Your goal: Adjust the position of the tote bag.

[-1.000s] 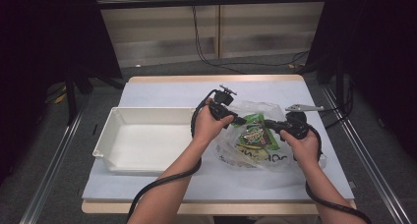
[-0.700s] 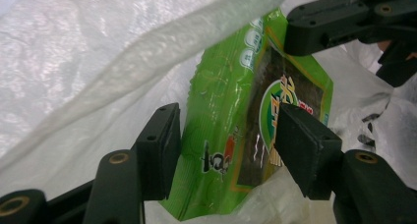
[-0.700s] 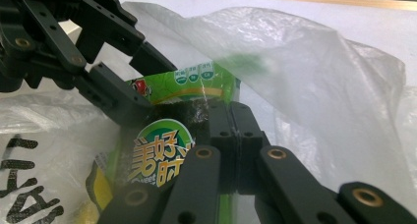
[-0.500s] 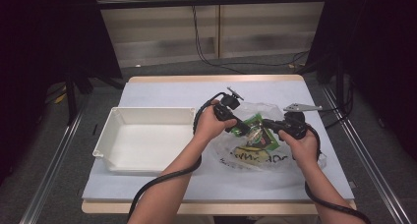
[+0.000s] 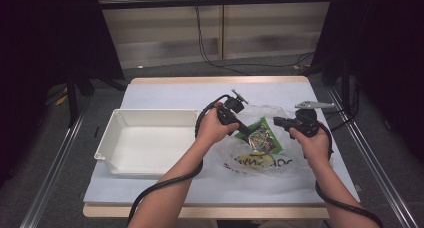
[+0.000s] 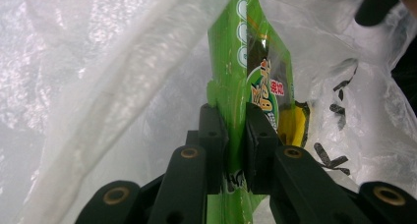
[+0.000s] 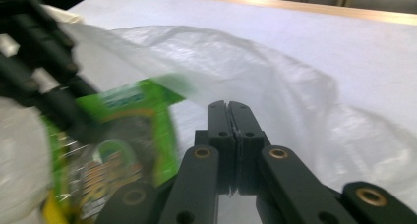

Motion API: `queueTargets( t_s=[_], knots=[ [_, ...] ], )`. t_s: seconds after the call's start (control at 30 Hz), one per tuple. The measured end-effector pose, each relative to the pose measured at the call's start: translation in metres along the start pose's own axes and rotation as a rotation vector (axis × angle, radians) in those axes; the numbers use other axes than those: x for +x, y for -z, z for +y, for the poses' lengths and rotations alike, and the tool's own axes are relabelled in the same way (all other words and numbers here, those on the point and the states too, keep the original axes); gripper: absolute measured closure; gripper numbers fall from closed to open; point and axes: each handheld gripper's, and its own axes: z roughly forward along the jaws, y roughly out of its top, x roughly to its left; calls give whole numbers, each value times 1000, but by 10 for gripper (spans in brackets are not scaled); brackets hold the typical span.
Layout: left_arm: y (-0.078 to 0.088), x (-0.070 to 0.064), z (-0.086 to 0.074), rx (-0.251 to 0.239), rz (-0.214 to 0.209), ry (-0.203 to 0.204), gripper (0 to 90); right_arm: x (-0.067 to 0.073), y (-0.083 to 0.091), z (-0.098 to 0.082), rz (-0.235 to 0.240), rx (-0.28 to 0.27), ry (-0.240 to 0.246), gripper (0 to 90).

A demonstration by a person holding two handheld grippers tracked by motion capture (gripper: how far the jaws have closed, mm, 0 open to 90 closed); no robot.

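A green snack packet stands partly inside a clear plastic bag on the white-covered table. My left gripper reaches into the bag from the left. Its jaws have just been closing with the packet between them. In the left gripper view its pads press both sides of the packet, with bag film around it. My right gripper sits at the bag's right edge. In the right gripper view its jaws are pressed together where the film meets them.
A white rectangular tray lies on the table to the left of the bag. The bare table cover stretches behind it. Cables trail from both grippers toward the table's front edge.
The left gripper has shifted slightly right and down into the bag and closed on the green packet. The right gripper has stayed where it was, still shut.
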Motion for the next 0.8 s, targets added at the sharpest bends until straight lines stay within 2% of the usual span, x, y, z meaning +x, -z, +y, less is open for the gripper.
queueTargets(
  t_s=[0.1, 0.23, 0.37, 0.4, 0.47, 0.6, 0.7, 0.73, 0.8],
  knots=[
    [-1, -6, 3, 1, 1, -14, 811, -5, -3, 4, -29, 6, -14, 900],
    [2, -10, 7, 4, 10, -48, 813, -8, -12, 7, -31, 32, -13, 900],
    [11, -16, 12, -37, 19, -62, 813, -8, -18, 3, -32, 49, -3, 900],
    [13, -17, 13, -55, 17, -52, 813, -7, -18, 2, -33, 50, 0, 900],
    [19, -18, 17, -65, 43, -55, 813, -7, -18, 0, -28, 59, 11, 900],
    [27, -20, 25, -91, 64, -72, 812, -6, -13, -3, -25, 56, 13, 900],
    [31, -20, 31, -71, 71, -82, 811, -4, -11, -5, -16, 61, 18, 888],
    [33, -19, 34, -51, 71, -94, 810, -4, -11, -6, -12, 66, 19, 876],
    [37, -20, 37, -55, 86, -79, 809, -3, -10, -9, -23, 71, 32, 844]
  ],
)
